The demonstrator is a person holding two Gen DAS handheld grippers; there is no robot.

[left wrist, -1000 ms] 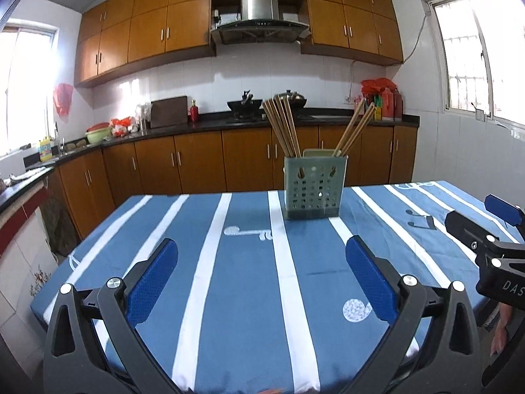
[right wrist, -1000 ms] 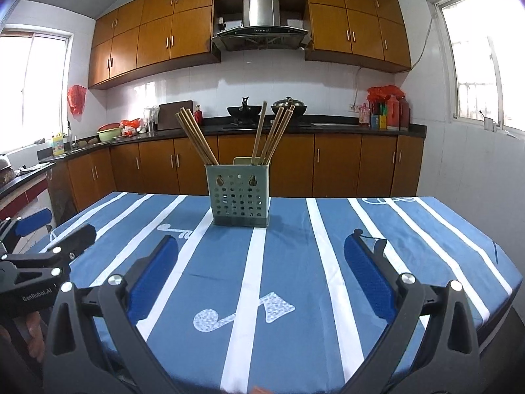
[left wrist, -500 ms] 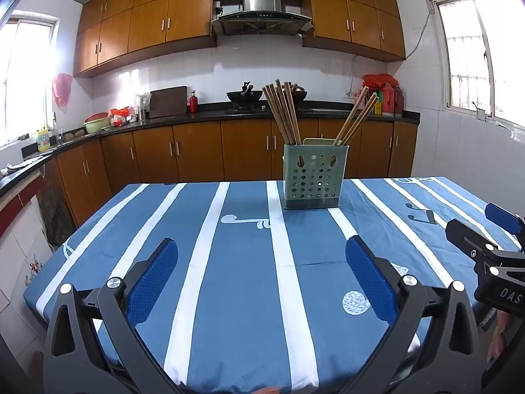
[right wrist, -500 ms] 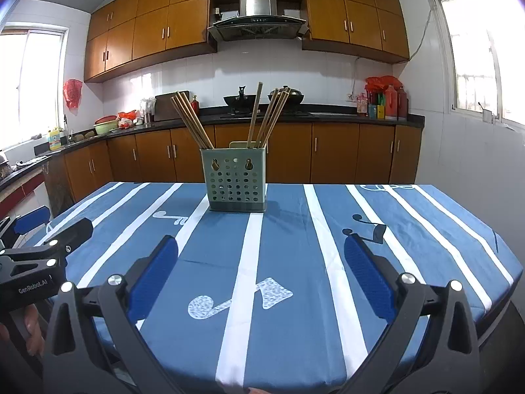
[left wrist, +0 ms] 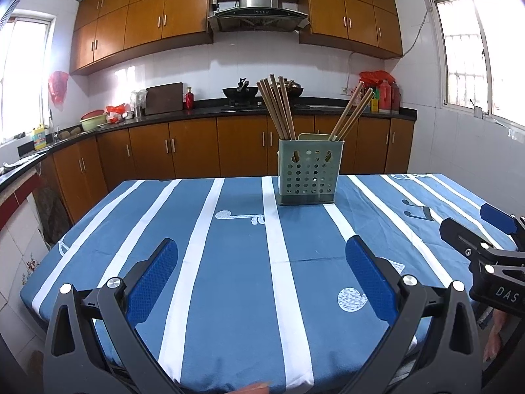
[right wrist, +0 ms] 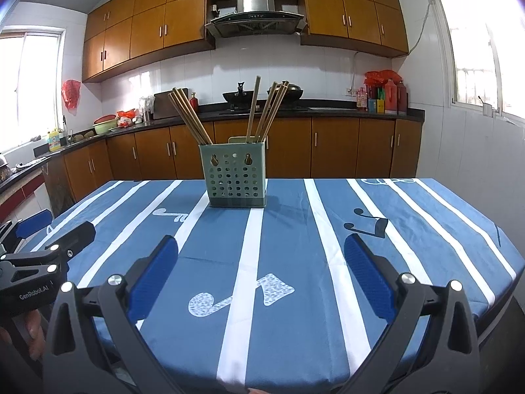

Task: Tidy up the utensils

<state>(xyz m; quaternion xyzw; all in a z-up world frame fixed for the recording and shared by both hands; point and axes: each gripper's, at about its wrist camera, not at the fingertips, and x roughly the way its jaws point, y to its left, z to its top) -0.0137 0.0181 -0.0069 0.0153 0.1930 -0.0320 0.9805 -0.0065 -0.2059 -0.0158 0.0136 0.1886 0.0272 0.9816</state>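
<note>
The striped tablecloth (left wrist: 236,295) is lying bare around the green perforated holder (left wrist: 309,171), which is standing toward its far edge, so the sorting is looking finished or nearly so. Two bunches of wooden chopsticks (left wrist: 279,108) are leaning apart inside that holder, none lying loose beside it. Nearer than the holder, the left gripper (left wrist: 262,279) and right gripper (right wrist: 261,277) are hovering spread wide, gripping nothing

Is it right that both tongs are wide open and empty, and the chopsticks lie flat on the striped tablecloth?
Not quite. The chopsticks stand in the green holder, as the left wrist view shows. Both the left tongs and right tongs are wide open and empty over the striped tablecloth.
</note>
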